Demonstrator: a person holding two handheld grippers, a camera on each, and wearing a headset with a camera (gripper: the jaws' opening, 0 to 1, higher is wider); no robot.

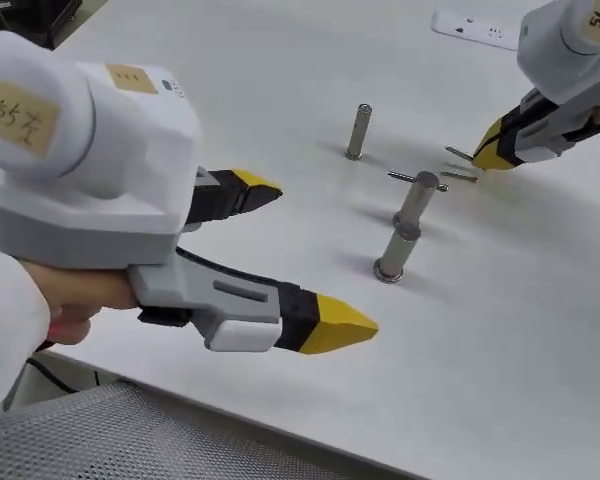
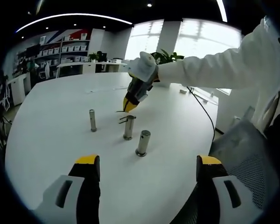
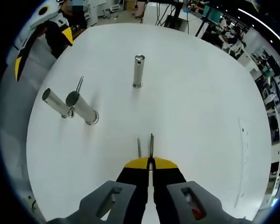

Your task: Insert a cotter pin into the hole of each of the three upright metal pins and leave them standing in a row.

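Observation:
Three upright metal pins stand in a row on the white table (image 1: 230,90): a far pin (image 1: 358,130), a middle pin (image 1: 417,200) and a near pin (image 1: 397,252). A cotter pin (image 1: 416,180) goes through the hole in the middle pin's top. My right gripper (image 1: 488,157) is just right of the row, low over the table, shut on a cotter pin (image 3: 151,142). Another loose cotter pin (image 3: 139,147) lies on the table beside it. My left gripper (image 1: 310,255) is open and holds nothing, left of the row, facing the pins (image 2: 142,142).
A white power strip (image 1: 480,28) lies at the table's far edge. The table's front edge runs close under my left gripper, with a grey mesh chair (image 1: 110,435) below it. A cable (image 2: 203,109) trails over the table behind the right gripper (image 2: 129,103).

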